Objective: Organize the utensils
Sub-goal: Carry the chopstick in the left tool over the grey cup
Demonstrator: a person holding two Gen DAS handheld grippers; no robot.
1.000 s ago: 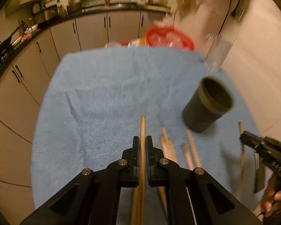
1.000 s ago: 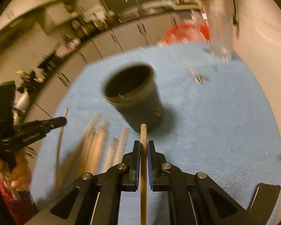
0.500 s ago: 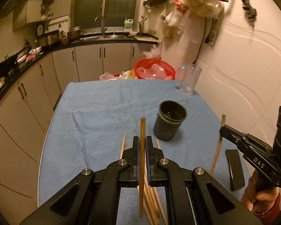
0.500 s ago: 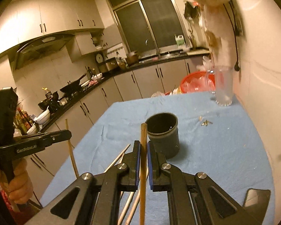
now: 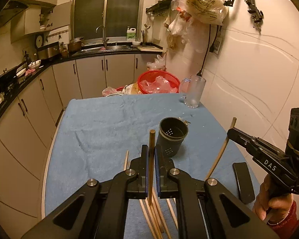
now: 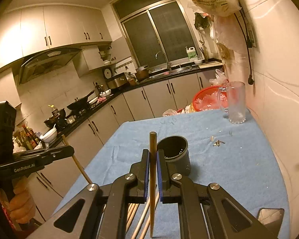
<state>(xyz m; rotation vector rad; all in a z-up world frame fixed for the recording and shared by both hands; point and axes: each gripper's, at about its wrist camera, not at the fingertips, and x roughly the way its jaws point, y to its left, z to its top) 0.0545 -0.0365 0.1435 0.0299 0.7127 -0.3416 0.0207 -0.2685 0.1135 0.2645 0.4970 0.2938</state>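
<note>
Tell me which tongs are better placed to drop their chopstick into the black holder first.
Probably the right tongs: their chopstick sits close beside the black holder; the left tongs seem slightly farther away.

Both hand-held grippers [image 5: 151, 155] [image 6: 153, 157] (each with a chopstick [image 5: 151, 159] [image 6: 152, 171]) now higher above the table [image 5: 101, 131].

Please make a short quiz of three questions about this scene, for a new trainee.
1. True or false: the left gripper is shut on a chopstick.
2. What does the right gripper hold? A) a spoon B) a chopstick C) nothing
3. Fill in: the dark utensil holder stands upright on the ____ towel, and no chopstick is inside it.

Key: 1 true; 2 B; 3 blue.
</note>
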